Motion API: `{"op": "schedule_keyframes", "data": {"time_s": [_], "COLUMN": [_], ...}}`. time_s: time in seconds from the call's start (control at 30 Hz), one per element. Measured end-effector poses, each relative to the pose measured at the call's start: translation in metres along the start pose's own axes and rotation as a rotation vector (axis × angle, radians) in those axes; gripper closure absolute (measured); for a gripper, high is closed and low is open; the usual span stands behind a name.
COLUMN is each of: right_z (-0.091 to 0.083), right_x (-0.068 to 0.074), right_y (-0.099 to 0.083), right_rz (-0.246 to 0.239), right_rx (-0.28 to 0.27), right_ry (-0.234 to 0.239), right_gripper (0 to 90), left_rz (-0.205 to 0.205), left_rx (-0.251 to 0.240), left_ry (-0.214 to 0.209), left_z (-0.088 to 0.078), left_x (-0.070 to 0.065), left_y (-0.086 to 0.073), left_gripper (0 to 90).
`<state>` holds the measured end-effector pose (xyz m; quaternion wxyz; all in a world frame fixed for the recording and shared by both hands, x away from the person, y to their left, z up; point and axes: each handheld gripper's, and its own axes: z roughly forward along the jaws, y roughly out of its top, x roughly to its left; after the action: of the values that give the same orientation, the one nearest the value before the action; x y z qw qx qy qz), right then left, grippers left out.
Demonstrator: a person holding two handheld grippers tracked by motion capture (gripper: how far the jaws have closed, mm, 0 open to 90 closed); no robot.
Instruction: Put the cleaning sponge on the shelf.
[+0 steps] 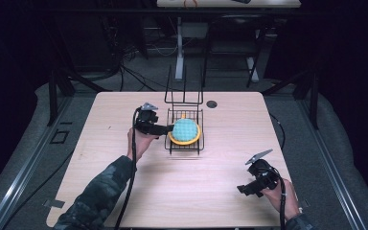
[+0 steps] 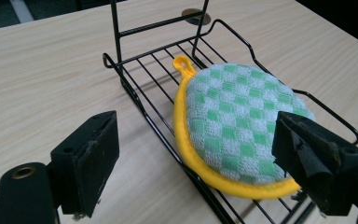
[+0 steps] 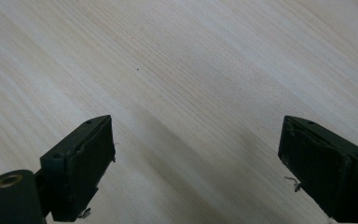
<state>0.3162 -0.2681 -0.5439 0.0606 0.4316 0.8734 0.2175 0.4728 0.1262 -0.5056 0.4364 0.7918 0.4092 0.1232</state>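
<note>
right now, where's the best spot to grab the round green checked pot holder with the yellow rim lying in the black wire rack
Probably its near yellow edge, approached from the left gripper side: the pot holder lies flat, that edge overhangs the wire rack rail, so a jaw may slip under.

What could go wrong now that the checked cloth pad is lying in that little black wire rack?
The green checked pad overhangs the near edge of the wire rack, so a nudge might tip it onto the table. The left gripper is open with a jaw on either side of that edge; pulling back carelessly could snag the yellow trim or drag the light rack. The right gripper rests open over bare table, far off, so it poses little risk.
</note>
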Motion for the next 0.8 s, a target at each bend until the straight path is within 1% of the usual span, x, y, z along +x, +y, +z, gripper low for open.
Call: {"op": "schedule_keyframes", "data": {"time_s": [0.07,0.2,0.27,0.37,0.47,0.53,0.63,0.67,0.77,0.8], "right_z": [0.0,-0.001,-0.002,-0.003,-0.003,-0.002,-0.002,-0.002,-0.002,-0.002], "right_x": [0.0,-0.001,-0.001,-0.002,-0.002,-0.001,-0.001,-0.001,0.0,0.0], "right_y": [0.0,0.0,0.0,0.0,0.0,0.0,0.0,0.0,0.0,0.0], "right_rz": [0.0,0.002,0.007,0.008,0.006,0.005,0.004,0.004,0.003,0.005], "right_rx": [-0.001,-0.015,-0.016,-0.018,-0.015,-0.017,-0.014,-0.013,-0.018,-0.019], "right_ry": [-0.002,0.0,-0.001,-0.004,-0.004,-0.004,-0.003,-0.003,-0.003,-0.004], "right_gripper": [9.8,9.5,9.2,8.7,8.6,8.6,8.6,8.6,8.6,8.6], "left_rz": [-0.007,0.01,0.02,0.052,0.071,0.073,0.088,0.094,0.103,0.105], "left_rx": [-0.003,-0.003,0.007,0.016,0.023,0.029,0.029,0.04,0.039,0.047], "left_ry": [-0.001,-0.008,-0.011,0.004,0.012,0.011,0.021,0.015,0.031,0.031], "left_z": [-0.006,-0.017,-0.022,-0.029,-0.034,-0.037,-0.042,-0.044,-0.049,-0.052], "left_x": [-0.002,-0.007,-0.01,-0.015,-0.017,-0.019,-0.021,-0.021,-0.023,-0.022], "left_y": [0.0,-0.002,-0.003,-0.006,-0.009,-0.01,-0.012,-0.013,-0.017,-0.018], "left_gripper": [14.0,12.3,11.0,8.8,7.1,5.5,4.7,4.6,3.5,2.9]}}
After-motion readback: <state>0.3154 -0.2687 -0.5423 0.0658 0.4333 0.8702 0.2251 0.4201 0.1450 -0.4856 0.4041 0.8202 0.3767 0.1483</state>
